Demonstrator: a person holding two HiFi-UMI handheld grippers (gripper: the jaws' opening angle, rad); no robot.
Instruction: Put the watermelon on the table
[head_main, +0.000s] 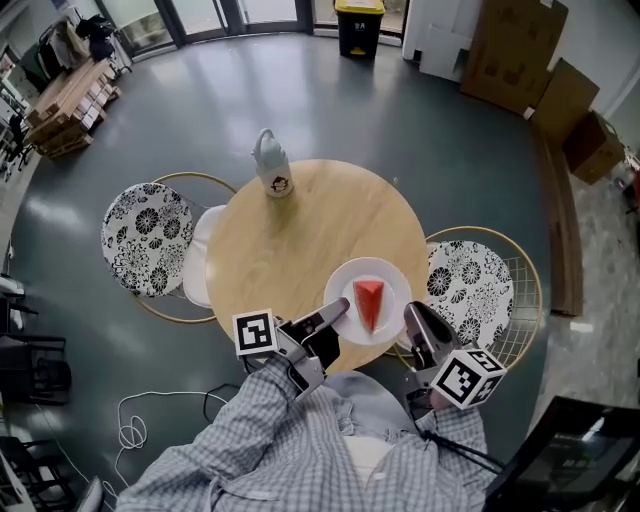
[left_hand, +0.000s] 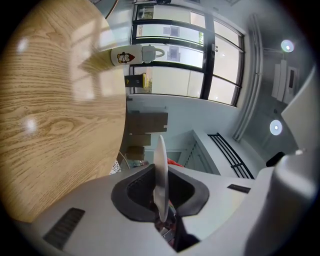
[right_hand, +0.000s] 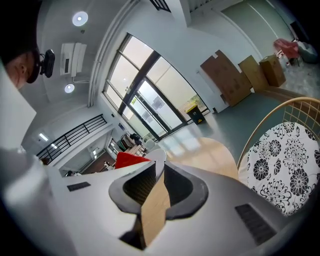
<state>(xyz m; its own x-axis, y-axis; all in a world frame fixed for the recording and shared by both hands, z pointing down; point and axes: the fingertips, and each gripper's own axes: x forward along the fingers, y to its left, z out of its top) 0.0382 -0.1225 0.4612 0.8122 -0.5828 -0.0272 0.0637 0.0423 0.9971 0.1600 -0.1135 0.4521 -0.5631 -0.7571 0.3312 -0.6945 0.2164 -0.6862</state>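
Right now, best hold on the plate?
Take the thin rim of the plate, edge-on from the sides with the jaws level. It's flat and the watermelon sits mid-plate, so opposite edges are free. The left gripper is shut on the left rim and the right gripper on the right.

The round desk (head_main: 290, 250) at centre frame is pale honey wood with fine grain. The plate (head_main: 345, 290) is white and the watermelon (head_main: 369, 303) wedge red. The left cushion (head_main: 147, 238) and right cushion (head_main: 468, 282) are white with black flowers. The floor (head_main: 420, 110) is dull grey-blue. At the lower edge, the shirt (head_main: 270, 440) is blue-grey check.
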